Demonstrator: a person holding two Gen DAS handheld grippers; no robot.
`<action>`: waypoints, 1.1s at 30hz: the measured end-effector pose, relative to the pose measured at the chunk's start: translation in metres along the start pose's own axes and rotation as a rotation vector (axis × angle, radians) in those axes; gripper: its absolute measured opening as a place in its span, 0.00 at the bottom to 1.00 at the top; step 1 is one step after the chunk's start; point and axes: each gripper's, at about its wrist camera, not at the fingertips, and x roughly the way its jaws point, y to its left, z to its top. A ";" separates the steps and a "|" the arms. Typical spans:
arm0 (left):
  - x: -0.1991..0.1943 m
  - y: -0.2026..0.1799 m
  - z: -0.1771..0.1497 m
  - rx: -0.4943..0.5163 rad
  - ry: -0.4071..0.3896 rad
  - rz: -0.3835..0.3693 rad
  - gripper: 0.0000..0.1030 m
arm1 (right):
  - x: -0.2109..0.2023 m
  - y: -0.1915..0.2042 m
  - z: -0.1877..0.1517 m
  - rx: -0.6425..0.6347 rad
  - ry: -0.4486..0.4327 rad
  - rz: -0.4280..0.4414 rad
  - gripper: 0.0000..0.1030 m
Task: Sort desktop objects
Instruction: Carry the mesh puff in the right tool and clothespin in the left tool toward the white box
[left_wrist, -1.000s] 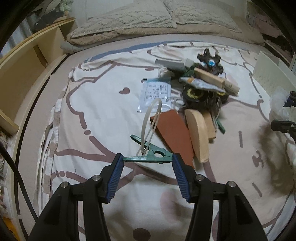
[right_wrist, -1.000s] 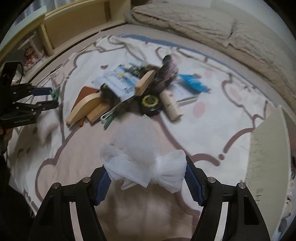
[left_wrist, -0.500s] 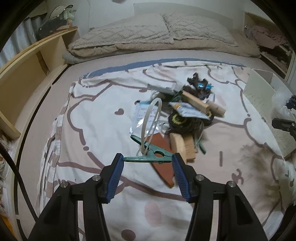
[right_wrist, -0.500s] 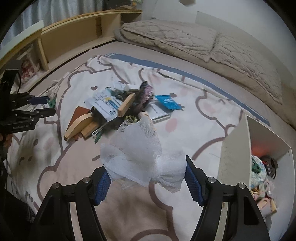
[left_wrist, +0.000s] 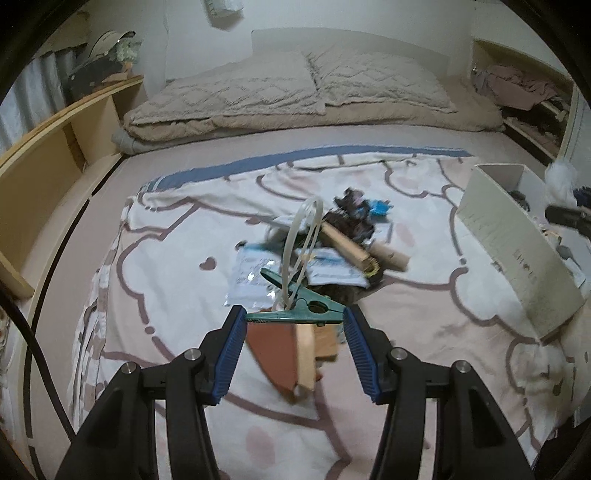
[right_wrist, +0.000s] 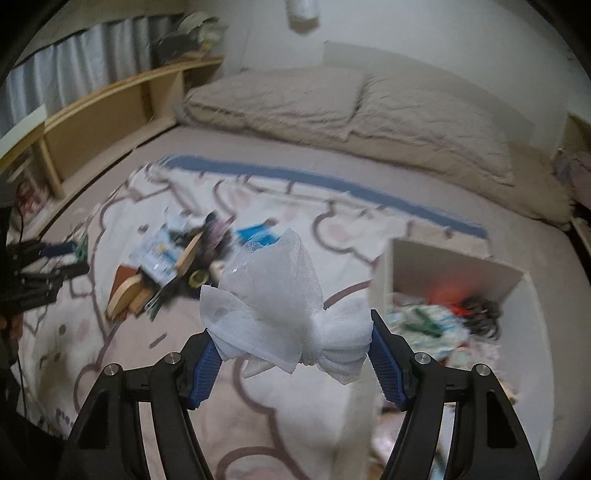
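Both claws have been lifted off the bed. A green clip (left_wrist: 295, 314) is clenched in the left claw (left_wrist: 294, 325), the pile (left_wrist: 332, 240) now beyond it. A mesh bow (right_wrist: 284, 310) is gripped in the right claw (right_wrist: 295, 343); the box (right_wrist: 454, 291), ahead to the right, is likely next.

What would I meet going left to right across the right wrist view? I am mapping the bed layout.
Other black gripper at the left edge → cluttered pile of wooden and paper objects → white mesh bow held in the right gripper → open white cardboard box.
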 end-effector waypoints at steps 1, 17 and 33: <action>-0.001 -0.003 0.002 0.005 -0.005 -0.004 0.53 | -0.005 -0.005 0.002 0.011 -0.011 -0.008 0.70; -0.010 -0.043 0.028 0.011 -0.059 -0.096 0.53 | -0.028 -0.095 0.024 0.143 -0.022 -0.177 0.70; 0.002 -0.083 0.063 0.000 -0.092 -0.163 0.53 | 0.026 -0.182 -0.009 0.282 0.084 -0.252 0.70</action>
